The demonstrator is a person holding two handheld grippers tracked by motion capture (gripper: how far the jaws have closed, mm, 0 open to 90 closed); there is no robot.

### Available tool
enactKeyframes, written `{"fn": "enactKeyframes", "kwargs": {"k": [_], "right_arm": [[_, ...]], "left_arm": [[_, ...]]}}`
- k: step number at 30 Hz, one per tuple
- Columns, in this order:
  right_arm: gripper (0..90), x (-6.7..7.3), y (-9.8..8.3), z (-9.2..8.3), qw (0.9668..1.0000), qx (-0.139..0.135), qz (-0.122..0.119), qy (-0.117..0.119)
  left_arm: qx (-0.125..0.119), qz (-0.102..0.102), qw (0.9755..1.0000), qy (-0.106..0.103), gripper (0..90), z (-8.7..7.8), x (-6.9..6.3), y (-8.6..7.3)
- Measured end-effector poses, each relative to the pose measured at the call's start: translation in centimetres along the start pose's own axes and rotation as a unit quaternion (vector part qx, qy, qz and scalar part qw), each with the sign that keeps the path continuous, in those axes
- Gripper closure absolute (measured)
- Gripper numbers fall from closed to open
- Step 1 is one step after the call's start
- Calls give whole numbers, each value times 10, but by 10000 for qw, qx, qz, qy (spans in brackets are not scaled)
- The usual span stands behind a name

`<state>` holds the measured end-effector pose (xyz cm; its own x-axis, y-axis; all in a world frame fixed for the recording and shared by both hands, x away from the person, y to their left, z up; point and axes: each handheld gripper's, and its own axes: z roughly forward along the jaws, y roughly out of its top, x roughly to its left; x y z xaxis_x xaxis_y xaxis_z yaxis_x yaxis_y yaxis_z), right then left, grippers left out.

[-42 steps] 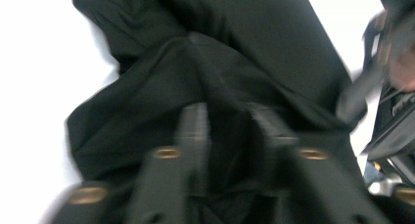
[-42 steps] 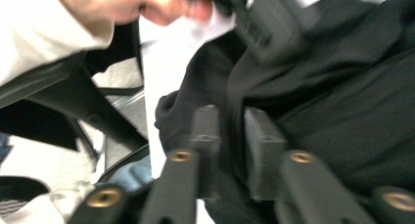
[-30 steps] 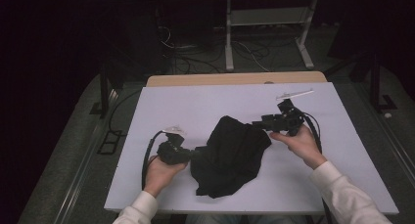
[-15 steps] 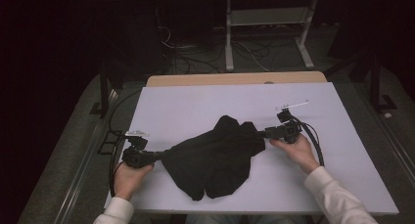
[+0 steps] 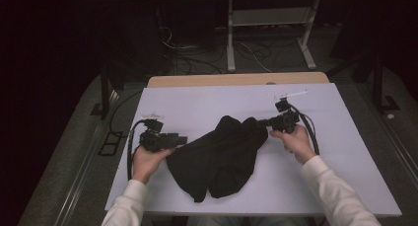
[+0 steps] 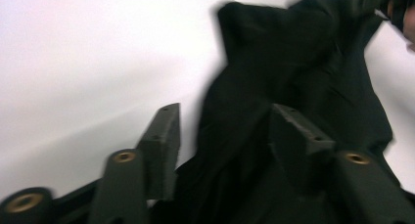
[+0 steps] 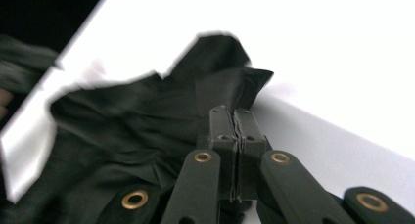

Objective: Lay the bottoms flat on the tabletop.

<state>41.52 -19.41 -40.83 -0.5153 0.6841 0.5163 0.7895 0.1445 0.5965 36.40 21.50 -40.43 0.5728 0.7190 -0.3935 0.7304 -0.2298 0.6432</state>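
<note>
A: So, where does the black garment lie?

B: It is spread in a crumpled heap on the white table, about midway between the two hands, with two lobes hanging toward the near edge of the table.

A: And the right hand?

B: It comes in from the near right, forearm in a white sleeve angled toward the garment. It holds the right gripper low and roughly level, pointing at the garment's upper right corner. In the right gripper view the two black jaws stand pressed together with a thin edge of the dark cloth pinched between them; they have just been closing, and the fabric is caught there.

A: The left side?

B: The left hand sits at the garment's left edge, wrist near the table, its sleeve reaching back toward the near left corner. The left gripper points across at the garment. In the left gripper view its jaws stand apart, having just been opening; the cloth lies between and beyond them, and the pads do not press on it.

A: Do the grippers touch each other?

B: No, they are well apart, one at each side of the garment.
</note>
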Motion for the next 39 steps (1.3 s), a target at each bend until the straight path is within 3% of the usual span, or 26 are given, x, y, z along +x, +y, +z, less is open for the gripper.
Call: {"fn": "enactKeyframes", "kwargs": {"k": [2,3,4,5,6,7,8,9,11,15,22,27,34,39], "right_arm": [[875,9,19,-15,9998,-117,-154,-48],[875,19,37,-32,9990,-267,-320,-128],[875,19,37,-32,9990,-267,-320,-128],[875,21,45,-39,9987,-336,-361,-143],[875,23,52,-45,9984,-397,-388,-146],[875,26,64,-57,9976,-482,-448,-201],[875,26,64,-57,9976,-482,-448,-201],[875,29,73,-69,9971,-539,-477,-226],[875,31,77,-75,9967,-582,-509,-244],[875,37,89,-102,9950,-783,-581,-232],[875,47,90,-141,9931,-953,-671,-101],[877,56,97,-162,9914,-1036,-770,-214],[882,67,126,-189,9860,-1363,-865,-415],[883,72,128,-194,9845,-1391,-952,-483]], "left_arm": [[391,187,9991,-17,408,21,-3,5],[974,431,9942,-145,416,43,-7,6],[974,431,9942,-145,517,43,-7,6],[1178,560,9909,-333,517,51,-8,4],[1327,623,9878,-526,613,57,-11,3],[1472,751,9845,-590,828,65,-17,4],[1472,751,9845,-590,861,65,-17,4],[1318,773,9865,-594,868,63,-20,7],[908,748,9915,-564,870,52,-22,15],[336,827,9943,-576,872,18,-28,34],[-178,793,9937,-766,871,-27,-38,50],[-399,969,9924,-645,871,-48,-50,76],[-870,1129,9891,-362,871,-76,-63,125],[-934,1198,9876,-394,871,-83,-69,135]]}}
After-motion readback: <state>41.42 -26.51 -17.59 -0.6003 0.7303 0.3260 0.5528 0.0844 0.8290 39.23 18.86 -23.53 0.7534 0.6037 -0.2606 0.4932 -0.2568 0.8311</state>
